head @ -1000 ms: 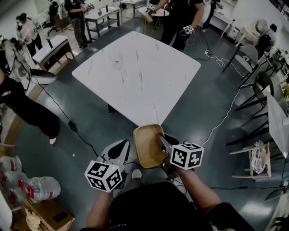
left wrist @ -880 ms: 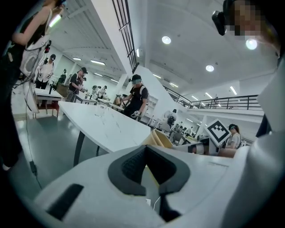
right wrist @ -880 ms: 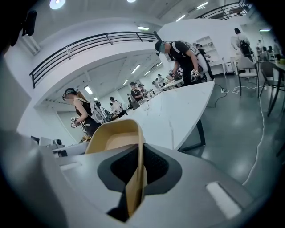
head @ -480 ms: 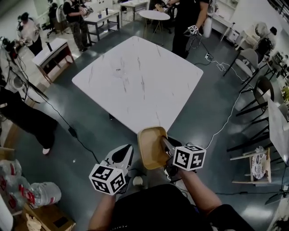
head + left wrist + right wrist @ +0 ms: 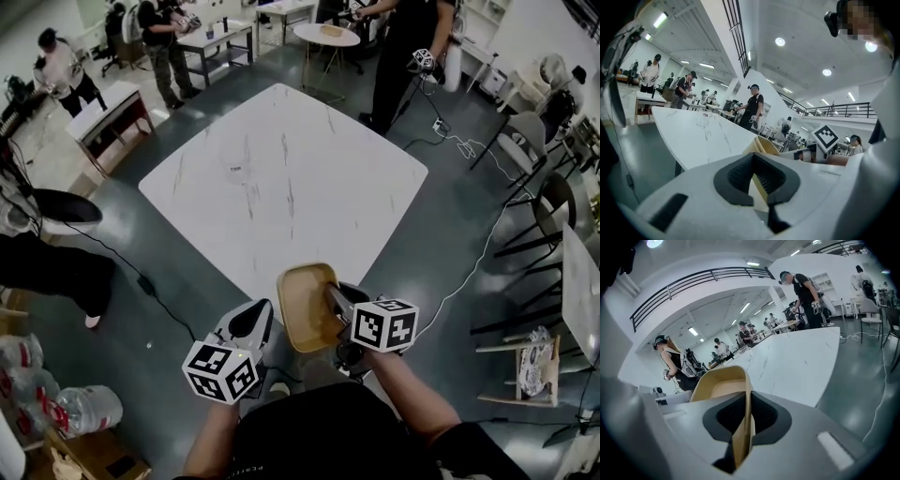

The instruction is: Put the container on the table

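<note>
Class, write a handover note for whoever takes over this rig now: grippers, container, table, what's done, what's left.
Right gripper: shut on one wall of the tan rounded-rectangle container, which it holds in the air.
Left gripper: shut, empty, beside the container.
White marbled table: just ahead, its near corner by the container's far end.
Done: container gripped.
Left: move it over the table, set it down, release.

Glossy grey floor point(image 5: 187, 272), black chairs point(image 5: 546, 192)

You have one tan shallow plastic container point(image 5: 302, 307) and, at twelve o'clock, one white marble-veined square worktop point(image 5: 281, 178).
</note>
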The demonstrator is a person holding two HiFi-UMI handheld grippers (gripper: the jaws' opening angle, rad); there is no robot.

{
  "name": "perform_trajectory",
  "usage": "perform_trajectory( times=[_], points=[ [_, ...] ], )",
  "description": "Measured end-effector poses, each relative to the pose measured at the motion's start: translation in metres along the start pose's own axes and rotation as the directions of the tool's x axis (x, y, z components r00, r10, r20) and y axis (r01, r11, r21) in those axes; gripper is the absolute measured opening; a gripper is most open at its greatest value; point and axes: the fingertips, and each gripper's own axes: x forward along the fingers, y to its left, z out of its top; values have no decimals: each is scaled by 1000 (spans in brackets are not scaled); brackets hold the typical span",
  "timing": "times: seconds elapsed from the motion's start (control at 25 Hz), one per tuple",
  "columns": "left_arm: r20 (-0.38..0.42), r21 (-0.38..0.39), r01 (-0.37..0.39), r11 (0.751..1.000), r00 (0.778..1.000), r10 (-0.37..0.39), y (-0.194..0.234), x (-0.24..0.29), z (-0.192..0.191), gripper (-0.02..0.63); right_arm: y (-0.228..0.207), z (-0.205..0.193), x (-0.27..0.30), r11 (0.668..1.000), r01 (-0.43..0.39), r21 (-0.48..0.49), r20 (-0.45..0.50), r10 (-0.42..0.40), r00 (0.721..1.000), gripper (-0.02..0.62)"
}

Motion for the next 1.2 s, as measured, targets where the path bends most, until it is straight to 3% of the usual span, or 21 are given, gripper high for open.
perform_trajectory(
  times=[0.4,1.2],
  points=[
    [-12,-2,-46,999,999,46,17,52,22,-8,-32,31,40,999,-28,16,-56,29,998,25],
    [2,-36,-152,988,988,152,49,91,34,-6,-64,53,90,998,-62,28,-127,65,990,31]
  ],
)
